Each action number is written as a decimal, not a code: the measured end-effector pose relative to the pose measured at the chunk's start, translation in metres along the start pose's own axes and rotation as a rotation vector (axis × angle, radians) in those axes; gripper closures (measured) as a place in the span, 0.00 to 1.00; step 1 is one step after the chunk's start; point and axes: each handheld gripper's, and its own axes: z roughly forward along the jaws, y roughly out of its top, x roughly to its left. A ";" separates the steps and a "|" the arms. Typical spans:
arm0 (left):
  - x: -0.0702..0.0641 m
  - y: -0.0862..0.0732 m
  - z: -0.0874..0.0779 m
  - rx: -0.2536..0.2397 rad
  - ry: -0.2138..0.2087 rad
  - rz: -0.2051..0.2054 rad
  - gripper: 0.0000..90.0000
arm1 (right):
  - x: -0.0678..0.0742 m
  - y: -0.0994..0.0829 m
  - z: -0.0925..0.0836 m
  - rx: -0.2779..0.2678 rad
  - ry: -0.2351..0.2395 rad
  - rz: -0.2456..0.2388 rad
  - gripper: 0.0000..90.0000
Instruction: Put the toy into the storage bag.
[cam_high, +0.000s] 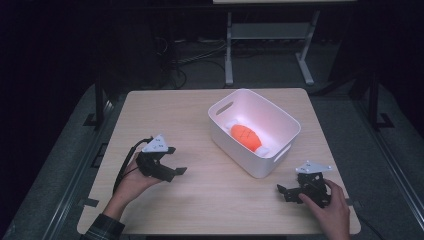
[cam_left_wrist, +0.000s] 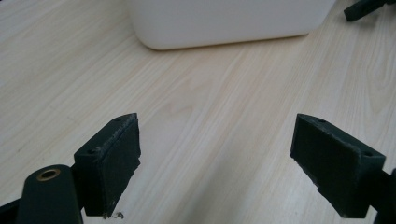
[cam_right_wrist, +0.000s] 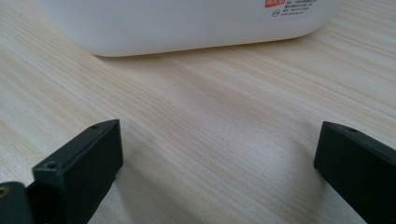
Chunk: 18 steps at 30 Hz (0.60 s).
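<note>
The left claw (cam_high: 172, 167) rests low on the wooden table (cam_high: 165, 115). Its two black jaws are spread wide apart and hold nothing. The right claw (cam_high: 289, 191) is the same: wide open, empty, down near the table.

Ahead of the left claw and off to its right stands a white tub (cam_high: 270, 165). Inside the tub lies an orange toy (cam_high: 245, 135) with a white end. It sits on the tub's floor, well apart from both claws. The right claw has the tub just in front of it too, a little to its left.

I think the toy is already where it belongs, so the good thing to do now is keep both claws open and low, and stay off the tub so it does not slide.

In the right gripper view, the tub wall has a small label (cam_right_wrist: 289, 7) with a red patch and tiny grey print. The letters are too small to read.
</note>
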 end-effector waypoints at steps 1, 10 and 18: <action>0.000 0.000 0.000 0.000 0.000 0.000 0.17 | 0.000 0.000 0.000 0.000 0.000 0.000 0.01; -0.008 -0.029 -0.007 -0.020 0.037 -0.018 0.17 | 0.000 0.000 0.000 0.000 0.000 0.000 0.01; -0.015 -0.049 -0.011 -0.027 0.053 -0.038 0.17 | 0.000 0.000 0.000 0.000 0.000 0.000 0.01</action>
